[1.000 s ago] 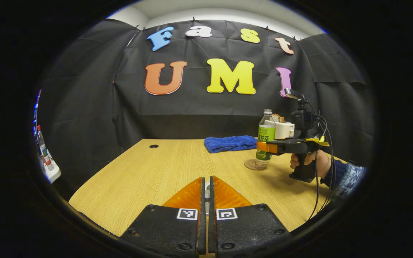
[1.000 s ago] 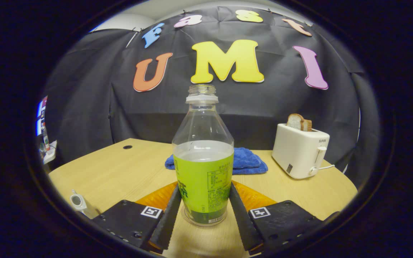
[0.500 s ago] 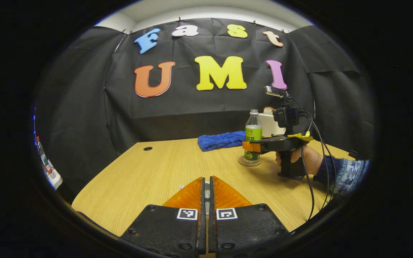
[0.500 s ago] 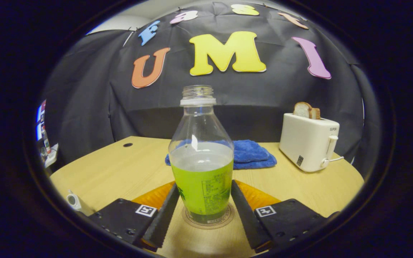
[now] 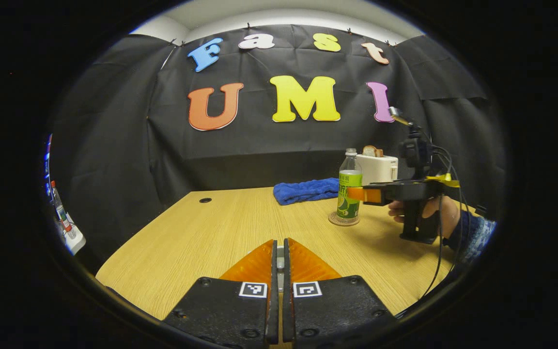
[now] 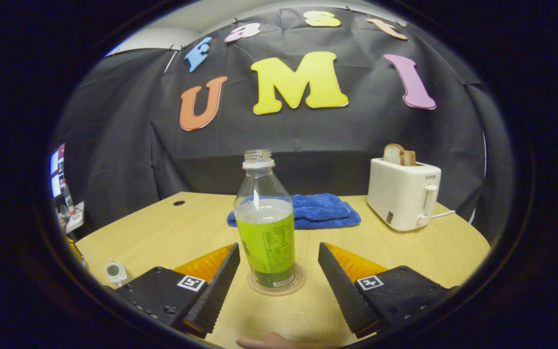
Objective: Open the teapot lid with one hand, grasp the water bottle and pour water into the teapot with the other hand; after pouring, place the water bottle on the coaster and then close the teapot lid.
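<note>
Stood bottle (image 6: pixel 265 228) upright on coaster (image 6: pixel 276 285); right tool (image 6: pixel 279 259) spread clear of it. Left tool (image 5: pixel 280 257) pinched shut, perhaps on the lid. Best backed straight off, then lid lowered squarely.

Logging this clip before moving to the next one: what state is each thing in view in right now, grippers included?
Water bottle: upright on the coaster, uncapped, partly full, touched by neither finger.
Coaster: flat on the table, under the bottle.
Right gripper: open, fingers either side of the bottle.
Left gripper: shut, with a small pale thing between its fingers.
Toaster: bread standing in its slots.
Blue towel: folded, lying on the table.
</note>
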Available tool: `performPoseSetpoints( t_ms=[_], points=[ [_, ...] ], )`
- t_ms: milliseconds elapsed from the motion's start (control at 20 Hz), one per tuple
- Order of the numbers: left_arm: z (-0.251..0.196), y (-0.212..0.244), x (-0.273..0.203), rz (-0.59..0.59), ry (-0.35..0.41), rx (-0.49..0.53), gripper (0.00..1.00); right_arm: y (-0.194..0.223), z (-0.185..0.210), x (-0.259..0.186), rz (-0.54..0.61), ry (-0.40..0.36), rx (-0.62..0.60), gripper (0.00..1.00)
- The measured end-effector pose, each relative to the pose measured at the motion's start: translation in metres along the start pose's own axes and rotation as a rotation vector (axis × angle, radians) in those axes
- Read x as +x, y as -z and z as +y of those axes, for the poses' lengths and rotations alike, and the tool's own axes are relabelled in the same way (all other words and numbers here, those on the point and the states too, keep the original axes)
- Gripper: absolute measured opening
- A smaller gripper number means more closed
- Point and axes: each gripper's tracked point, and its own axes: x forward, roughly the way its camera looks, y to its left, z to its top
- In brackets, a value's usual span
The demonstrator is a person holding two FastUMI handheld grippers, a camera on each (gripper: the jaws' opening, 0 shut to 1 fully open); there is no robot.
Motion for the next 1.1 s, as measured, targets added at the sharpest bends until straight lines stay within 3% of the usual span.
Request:
performPoseSetpoints(
  t_ms=[400,600,800,950,1100],
  points=[
    [-0.003,-0.007,0.019,-0.01,0.018,-0.089,0.06,0.019,-0.046,-0.098,-0.064,0.084,-0.044,0.94],
    [-0.003,-0.01,0.037,-0.012,0.019,-0.133,0.06,0.028,-0.05,-0.135,-0.09,0.082,-0.088,0.96],
    [0.002,-0.008,0.053,-0.002,0.006,-0.157,0.06,0.025,-0.059,-0.155,-0.132,0.095,-0.123,0.96],
    [0.003,-0.003,0.064,0.001,-0.002,-0.162,0.06,0.026,-0.066,-0.161,-0.141,0.101,-0.105,0.92],
    [-0.001,0.005,0.072,0.003,0.003,-0.163,0.06,0.026,-0.072,-0.168,-0.146,0.085,-0.08,0.95]
  ],
)
